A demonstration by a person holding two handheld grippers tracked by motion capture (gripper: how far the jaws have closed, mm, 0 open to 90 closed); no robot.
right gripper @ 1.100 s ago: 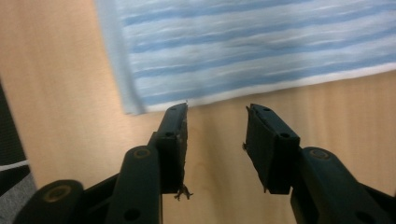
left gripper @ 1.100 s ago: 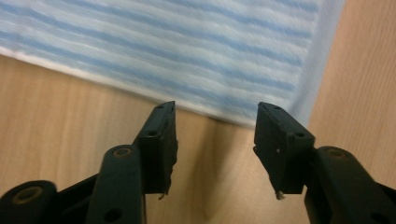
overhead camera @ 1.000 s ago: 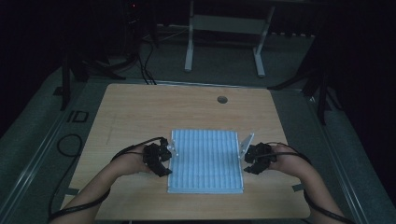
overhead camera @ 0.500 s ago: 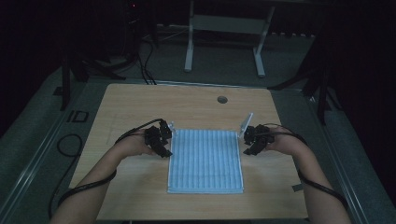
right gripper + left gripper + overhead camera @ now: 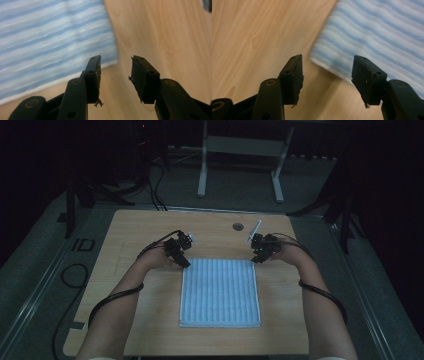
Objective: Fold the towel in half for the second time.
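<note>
A blue-and-white striped towel [image 5: 220, 292] lies flat on the wooden table [image 5: 150, 225]. My left gripper [image 5: 184, 261] hovers at the towel's far left corner, open. In the left gripper view that towel corner [image 5: 382, 30] lies below and beyond the left gripper [image 5: 327, 59], whose pads touch nothing; its jaws have just been opening a little. My right gripper [image 5: 256, 259] is at the far right corner, open. The right gripper [image 5: 116, 58] has bare wood between its pads, with the towel [image 5: 50, 37] beside the left one. Its jaws have just been closing slightly.
A small round dark grommet [image 5: 238, 226] sits in the tabletop behind the towel. A white metal frame [image 5: 240, 150] stands on the floor beyond the table. Cables [image 5: 75, 275] lie on the floor to the left. Both forearms rest along the towel's sides.
Both grippers have moved away from me along the towel's side edges, from about its middle to its far corners. The towel has not shifted.
</note>
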